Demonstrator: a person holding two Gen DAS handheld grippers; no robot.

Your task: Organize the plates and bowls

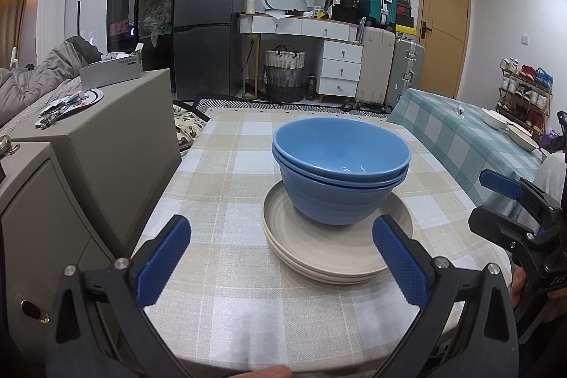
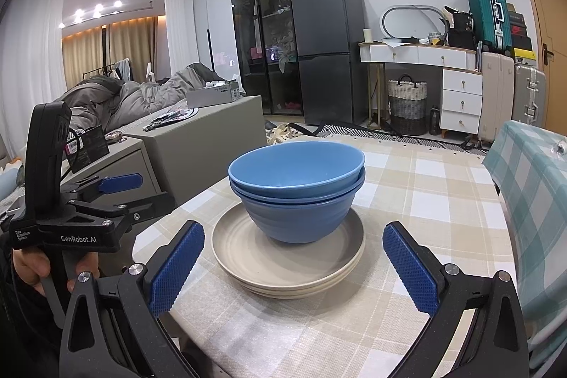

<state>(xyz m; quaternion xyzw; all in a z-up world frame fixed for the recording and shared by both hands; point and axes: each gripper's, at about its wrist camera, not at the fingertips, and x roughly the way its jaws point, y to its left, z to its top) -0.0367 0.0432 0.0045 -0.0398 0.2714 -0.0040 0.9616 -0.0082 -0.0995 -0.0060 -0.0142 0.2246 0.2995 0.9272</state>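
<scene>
Nested blue bowls [image 1: 340, 169] [image 2: 297, 190] sit upright on a stack of beige plates [image 1: 319, 247] [image 2: 283, 264] in the middle of the checked table [image 1: 226, 211] [image 2: 425, 186]. My left gripper [image 1: 283, 254] is open in front of the stack, a blue pad on either side, touching nothing. My right gripper [image 2: 294, 264] is also open, its pads flanking the plates' near edge with a gap on both sides. The right gripper [image 1: 510, 201] shows at the right edge of the left wrist view, and the left gripper [image 2: 106, 193] at the left of the right wrist view, held by a hand.
A grey cabinet [image 1: 92, 144] [image 2: 198, 144] stands against the table's left side. To the right is a second table with a teal checked cloth [image 1: 460, 130] [image 2: 531, 186] carrying white dishes [image 1: 510, 130]. A fridge, dresser and suitcases stand far behind.
</scene>
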